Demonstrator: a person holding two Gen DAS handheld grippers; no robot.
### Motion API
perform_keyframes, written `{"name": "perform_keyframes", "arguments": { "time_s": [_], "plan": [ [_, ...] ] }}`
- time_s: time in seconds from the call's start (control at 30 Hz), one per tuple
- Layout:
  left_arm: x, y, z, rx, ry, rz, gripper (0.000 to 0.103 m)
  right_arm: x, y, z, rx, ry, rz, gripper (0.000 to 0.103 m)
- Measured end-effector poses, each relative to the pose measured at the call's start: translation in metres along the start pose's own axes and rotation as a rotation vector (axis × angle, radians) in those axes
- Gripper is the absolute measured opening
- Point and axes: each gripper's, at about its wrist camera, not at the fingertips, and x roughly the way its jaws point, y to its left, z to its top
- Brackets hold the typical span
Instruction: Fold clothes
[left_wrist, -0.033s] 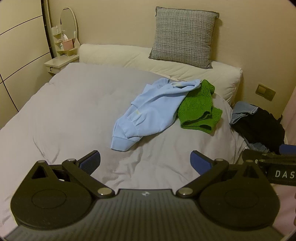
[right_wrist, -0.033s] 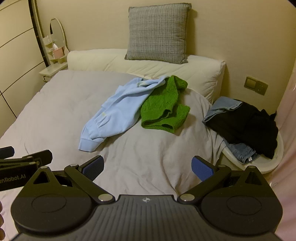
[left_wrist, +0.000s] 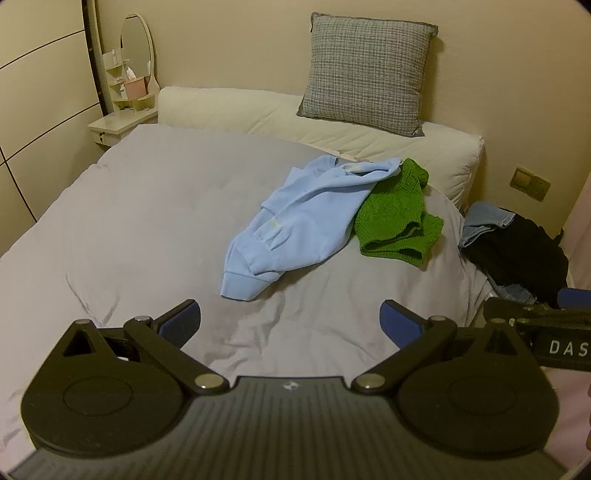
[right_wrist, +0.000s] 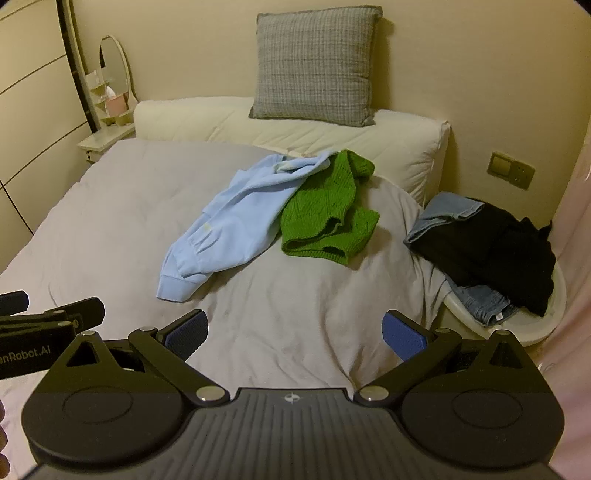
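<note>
Both grippers hang above the near part of the bed (left_wrist: 140, 221), side by side, and neither touches any cloth. The left gripper (left_wrist: 290, 322) has its 2 blue pads spread wide with only grey cover between them; the right gripper (right_wrist: 294, 330) stands the same way, jaws apart and holding nothing.

The task's things lie as follows:

1. A light blue sweatshirt (left_wrist: 306, 218) lies crumpled on the far right half of the bed, 1 cuffed sleeve trailing toward the grippers.
2. A green knit sweater (right_wrist: 325, 214) lies bunched just beside it on the right, and the 2 touch where the blue collar end drapes over the green knit.
3. A black garment (right_wrist: 491, 251) and denim (right_wrist: 480, 301) are heaped in a white basin (right_wrist: 532, 325) off the right edge of the bed.

No garment in view lies flat or squared. The step in hand reads as the approach to a garment, most likely the blue one, being nearest. The next move calls for reaching forward, pinching 2 separate points on 1 garment only, and drawing it clear of its neighbour onto the open grey area for spreading.
</note>
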Motion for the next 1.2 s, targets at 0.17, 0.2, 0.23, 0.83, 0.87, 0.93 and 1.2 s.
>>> {"name": "perform_keyframes", "arguments": {
  "time_s": [0.17, 0.2, 0.23, 0.83, 0.87, 0.93, 1.2],
  "plan": [
    [0.006, -0.001, 0.0, -0.003, 0.007, -0.009, 0.102, 0.0, 0.002, 0.001, 0.001, -0.005, -0.004, 0.103],
    [0.007, -0.002, 0.0, -0.004, 0.009, -0.01, 0.102, 0.0, 0.002, 0.001, 0.002, -0.006, -0.005, 0.103],
    [0.008, -0.001, -0.001, -0.005, 0.01, -0.013, 0.102, 0.0, 0.002, 0.001, 0.002, -0.007, -0.006, 0.103],
    [0.015, 0.019, -0.004, -0.03, 0.036, -0.044, 0.102, 0.01, 0.019, 0.009, -0.04, 0.008, -0.016, 0.103],
    [0.015, 0.02, -0.004, -0.03, 0.038, -0.044, 0.102, 0.011, 0.02, 0.009, -0.042, 0.009, -0.016, 0.103],
    [0.018, 0.022, -0.004, -0.033, 0.044, -0.05, 0.102, 0.012, 0.022, 0.01, -0.046, 0.013, -0.016, 0.103],
    [0.029, 0.033, -0.005, -0.054, 0.072, -0.064, 0.102, 0.023, 0.025, 0.014, -0.059, 0.039, -0.018, 0.103]
  ]
}}
